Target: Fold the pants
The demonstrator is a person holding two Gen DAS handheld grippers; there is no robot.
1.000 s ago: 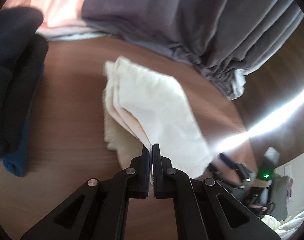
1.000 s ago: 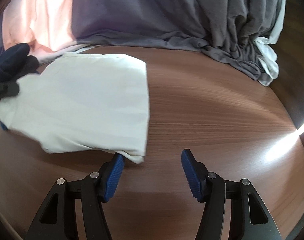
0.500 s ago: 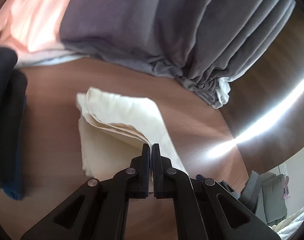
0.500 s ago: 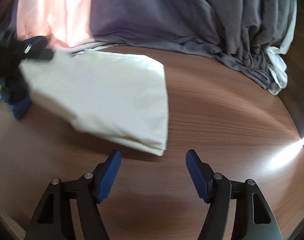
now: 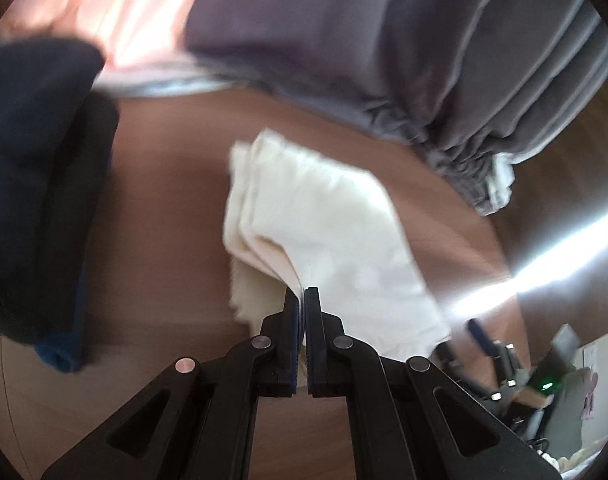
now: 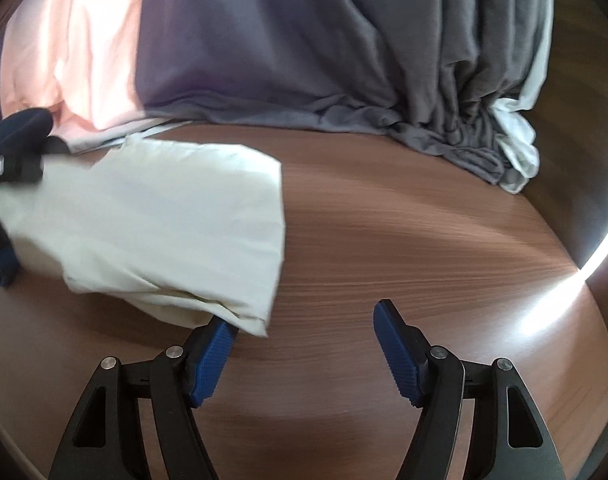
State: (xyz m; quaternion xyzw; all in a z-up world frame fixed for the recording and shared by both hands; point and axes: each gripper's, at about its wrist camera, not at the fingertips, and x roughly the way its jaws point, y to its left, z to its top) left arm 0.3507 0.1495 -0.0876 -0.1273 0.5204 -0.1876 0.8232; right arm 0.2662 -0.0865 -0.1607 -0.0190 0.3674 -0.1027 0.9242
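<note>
The pants, cream and already folded into a layered packet, sit on the wooden table in front of a hanging grey curtain.

On my left wrist view, a dark rolled garment with a blue end lies at the far left, well apart from the pants. In the middle, my left gripper is pinched tight on the near edge of the pants, with the stacked layers fanning away from the fingertips and the packet looking partly lifted. At the lower right I catch the right gripper as a blur beyond the cloth's corner. This view is smeared with motion.

My right wrist view shows what that one hides: the whole flat top face of the pants, the left gripper as a dark shape at the cloth's far left edge, and a pale pink cloth beside the curtain. My right gripper stands wide with nothing between its blue pads; its left finger sits just under the nearest corner of the pants.

Compared with a second ago, the right jaws are wider apart, and the left grip on the cloth is unchanged. Against half a second ago, the corner of the pants has come closer to my right gripper's left finger.
</note>
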